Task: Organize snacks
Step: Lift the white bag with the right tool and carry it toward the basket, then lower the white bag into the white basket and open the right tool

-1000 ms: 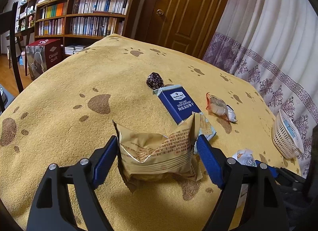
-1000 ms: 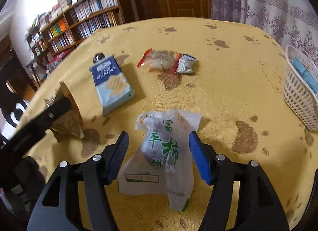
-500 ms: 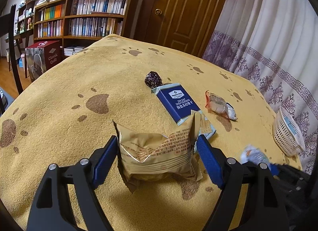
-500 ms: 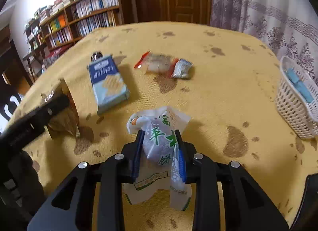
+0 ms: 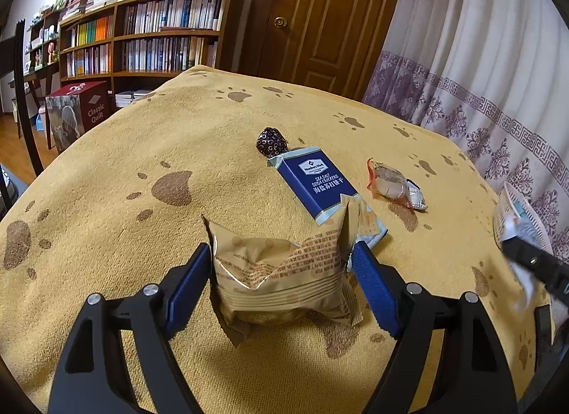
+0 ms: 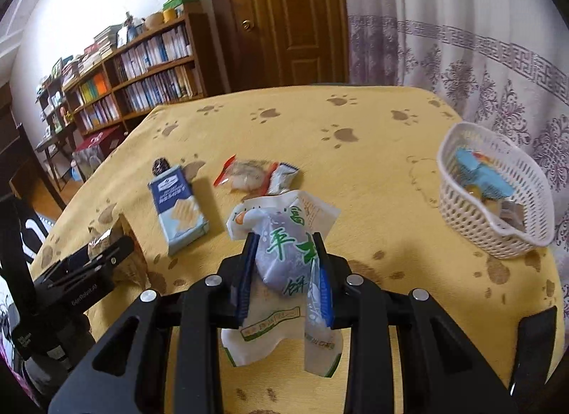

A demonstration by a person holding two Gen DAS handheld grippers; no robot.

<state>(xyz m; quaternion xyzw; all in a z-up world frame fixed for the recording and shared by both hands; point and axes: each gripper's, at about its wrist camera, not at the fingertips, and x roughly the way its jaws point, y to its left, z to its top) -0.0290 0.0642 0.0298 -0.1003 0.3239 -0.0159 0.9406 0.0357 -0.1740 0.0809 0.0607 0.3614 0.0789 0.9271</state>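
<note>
Right tongs (image 6: 286,271) clamp the white green-lettered pouch (image 6: 284,254) clear of the tabletop (image 6: 373,179), for carrying to the basket (image 6: 498,236) at two o'clock. Left tongs (image 5: 281,279), wide apart, press the tan packet's (image 5: 281,271) sides, steadying it upright.

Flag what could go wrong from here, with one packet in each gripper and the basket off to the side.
1. The right gripper pinches the white packet mid-body while its loose ends hang free; it could slip, or the contents could get crushed.
2. The white basket already holds snacks, so a careless drop may land on its rim.
3. The left gripper squeezes the puffy tan packet, whose tail drags on the tablecloth.
</note>
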